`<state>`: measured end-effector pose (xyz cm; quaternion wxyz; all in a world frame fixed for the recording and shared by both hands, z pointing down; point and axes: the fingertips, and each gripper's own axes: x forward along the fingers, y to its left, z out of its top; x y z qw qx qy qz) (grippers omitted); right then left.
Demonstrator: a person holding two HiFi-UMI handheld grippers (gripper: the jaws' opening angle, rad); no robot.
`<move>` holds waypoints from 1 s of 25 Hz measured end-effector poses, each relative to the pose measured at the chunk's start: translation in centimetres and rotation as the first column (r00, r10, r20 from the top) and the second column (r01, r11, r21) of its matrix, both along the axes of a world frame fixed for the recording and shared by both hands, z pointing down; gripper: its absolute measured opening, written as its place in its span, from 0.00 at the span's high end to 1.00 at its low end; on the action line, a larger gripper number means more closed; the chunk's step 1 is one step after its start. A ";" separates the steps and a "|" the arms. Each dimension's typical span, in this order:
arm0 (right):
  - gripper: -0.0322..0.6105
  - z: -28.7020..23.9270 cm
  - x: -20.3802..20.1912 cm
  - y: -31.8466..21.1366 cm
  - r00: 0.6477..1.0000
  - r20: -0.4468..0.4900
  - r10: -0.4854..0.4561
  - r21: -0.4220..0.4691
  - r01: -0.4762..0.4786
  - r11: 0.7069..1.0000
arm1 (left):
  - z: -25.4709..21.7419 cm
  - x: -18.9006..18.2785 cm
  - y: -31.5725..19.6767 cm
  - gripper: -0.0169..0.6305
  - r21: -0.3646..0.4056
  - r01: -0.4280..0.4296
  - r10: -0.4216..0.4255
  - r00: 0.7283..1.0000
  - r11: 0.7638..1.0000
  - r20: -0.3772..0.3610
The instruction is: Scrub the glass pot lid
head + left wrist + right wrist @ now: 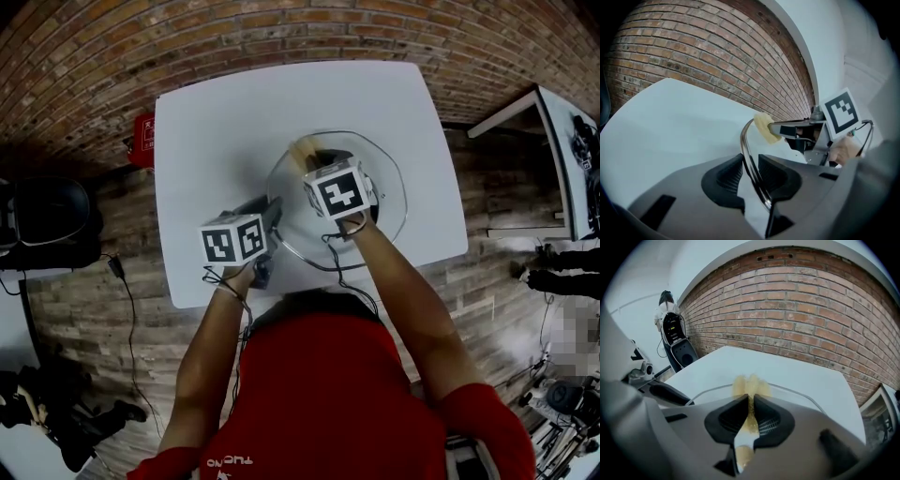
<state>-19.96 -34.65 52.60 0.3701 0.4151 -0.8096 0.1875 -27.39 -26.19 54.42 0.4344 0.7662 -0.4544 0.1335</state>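
Glass pot lid (389, 211) gripped by left tongs (749, 161); right tongs (750, 401) pinch sponge (750, 386), seemingly touching lid

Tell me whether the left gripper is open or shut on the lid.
Shut on it: the left gripper pinches the glass pot lid by its rim.

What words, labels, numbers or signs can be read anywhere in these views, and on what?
Red box: white marks, too small to read.
Red shirt: white print near the bottom edge of the head view, upside down, too blurred to read.
Left marker cube and right marker cube: black-and-white square patterns only, no words.
No other lettering shows.
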 end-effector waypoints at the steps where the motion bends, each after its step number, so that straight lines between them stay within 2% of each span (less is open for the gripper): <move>1: 0.87 0.2 0.4 -0.1 1.000 -0.007 0.009 -0.003 -0.009 1.000 | 0.0 -0.1 0.0 0.80 -0.001 -0.001 0.001 1.000 1.000 -0.002; 11: 0.87 0.4 9.3 -1.6 0.978 -0.093 0.185 0.010 -0.184 0.983 | 0.1 -0.1 0.0 0.80 -0.013 -0.001 0.001 1.000 1.000 -0.008; 15: 0.87 0.3 11.4 -1.4 0.968 -0.099 0.232 0.014 -0.231 0.973 | 0.1 -0.2 0.0 0.80 -0.015 0.004 -0.004 1.000 1.000 -0.012; 19: 0.87 -0.9 9.6 0.1 0.977 -0.050 0.205 0.012 -0.205 0.979 | 0.2 -0.1 0.0 0.80 -0.017 0.008 -0.008 1.000 1.000 -0.008; 25: 0.87 -2.2 0.9 5.7 0.993 0.107 0.040 -0.045 -0.035 0.998 | 0.1 -0.2 0.0 0.81 -0.017 0.019 -0.020 1.000 1.000 -0.020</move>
